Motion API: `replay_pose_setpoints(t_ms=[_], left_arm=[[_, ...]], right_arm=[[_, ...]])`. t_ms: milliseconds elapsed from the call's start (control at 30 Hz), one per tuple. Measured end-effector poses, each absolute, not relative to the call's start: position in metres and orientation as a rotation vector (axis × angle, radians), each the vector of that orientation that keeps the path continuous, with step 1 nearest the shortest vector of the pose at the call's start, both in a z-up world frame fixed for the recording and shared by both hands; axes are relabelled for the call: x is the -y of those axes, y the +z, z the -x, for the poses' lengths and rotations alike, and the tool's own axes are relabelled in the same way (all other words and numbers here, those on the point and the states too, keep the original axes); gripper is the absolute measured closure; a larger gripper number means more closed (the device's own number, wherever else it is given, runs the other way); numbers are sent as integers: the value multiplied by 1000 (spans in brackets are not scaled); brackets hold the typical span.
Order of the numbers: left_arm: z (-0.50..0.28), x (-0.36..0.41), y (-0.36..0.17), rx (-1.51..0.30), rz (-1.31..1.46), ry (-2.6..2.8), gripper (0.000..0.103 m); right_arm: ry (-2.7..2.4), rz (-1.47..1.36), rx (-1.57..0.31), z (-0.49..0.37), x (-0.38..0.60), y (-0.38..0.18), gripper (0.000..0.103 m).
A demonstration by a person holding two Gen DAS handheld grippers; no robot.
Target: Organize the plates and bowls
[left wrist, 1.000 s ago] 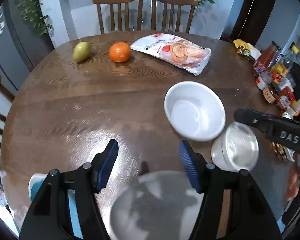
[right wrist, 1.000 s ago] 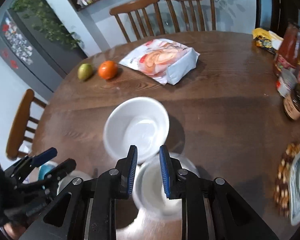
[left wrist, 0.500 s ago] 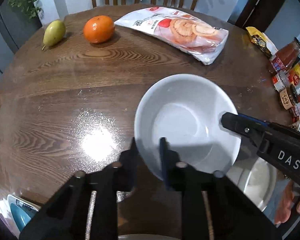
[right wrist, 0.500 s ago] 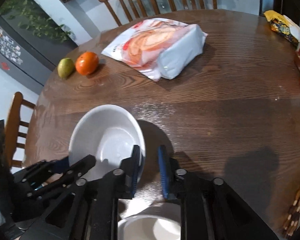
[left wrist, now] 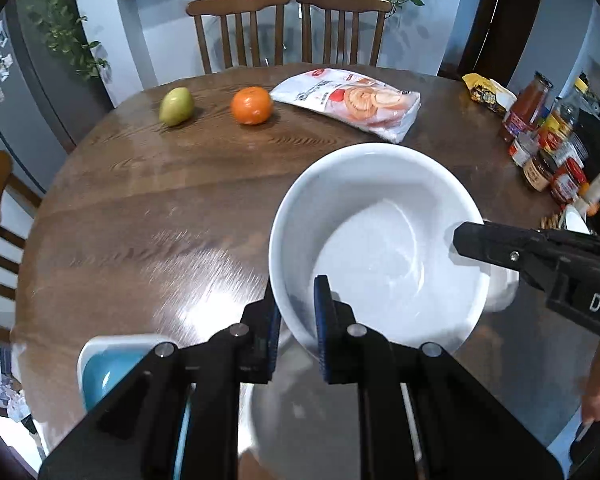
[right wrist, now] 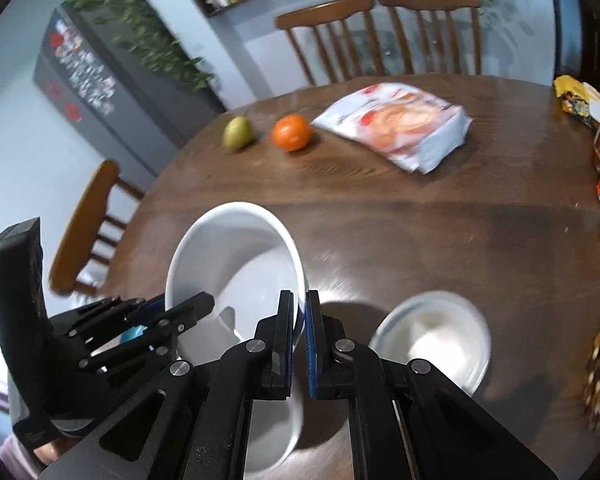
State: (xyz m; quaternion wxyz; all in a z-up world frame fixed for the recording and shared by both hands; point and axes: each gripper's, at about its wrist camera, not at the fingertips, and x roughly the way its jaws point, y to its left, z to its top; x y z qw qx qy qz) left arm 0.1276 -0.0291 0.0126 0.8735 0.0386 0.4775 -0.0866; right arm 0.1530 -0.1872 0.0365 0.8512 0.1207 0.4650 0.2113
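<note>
Two grippers pinch one white bowl (left wrist: 380, 240) above the wooden desk (left wrist: 140, 208): the left gripper (left wrist: 296, 320) holds its near rim, the right gripper (right wrist: 298, 332) its opposite edge. A second bowl (right wrist: 432, 336) sits just beside it.

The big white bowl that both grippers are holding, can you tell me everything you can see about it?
The big white bowl is round, deep and glossy, like glazed ceramic, and empty inside. It is tilted, apparently lifted above the wooden table. The left gripper pinches its near rim, one finger inside and one outside. The right gripper clamps the rim on the opposite side. A smaller white bowl sits on the table beside it, apart.
</note>
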Motion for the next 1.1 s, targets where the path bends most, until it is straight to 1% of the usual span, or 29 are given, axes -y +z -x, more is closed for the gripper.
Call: replay_pose_setpoints(t_ms=[200, 233, 300, 333, 367, 400, 433, 467, 600, 833, 1100], left_arm=[[-91, 10, -7, -1060, -99, -175, 88], [-88, 9, -13, -1075, -111, -171, 86], [-86, 10, -22, -1104, -121, -166, 86], [-85, 10, -25, -1113, -133, -162, 83], [-83, 10, -25, -1114, -147, -147, 66], [-80, 7, -22, -1106, -143, -132, 53], [-79, 4, -18, -1089, -130, -126, 29], [-75, -1, -11, -1057, -110, -124, 25], [-69, -13, 9, -987, -85, -103, 26], [-67, -2, 4, -1012, -80, -163, 26], [-71, 38, 6, -1000, -129, -234, 26]], right_arm=[[480, -230, -1047, -120, 164, 20, 97], [480, -223, -1065, -116, 160, 14, 97], [473, -220, -1093, -112, 157, 5, 97], [458, -220, -1106, -111, 156, 0, 97], [427, -207, -1111, -109, 156, -3, 97], [386, -183, -1112, -108, 157, -4, 97], [348, -177, -1102, -106, 160, -2, 97], [340, -195, -1079, -103, 165, 2, 97], [326, -253, -1013, -93, 184, 16, 92], [267, -331, -1020, -86, 209, 10, 91], [213, -378, -1007, -79, 237, 6, 91]])
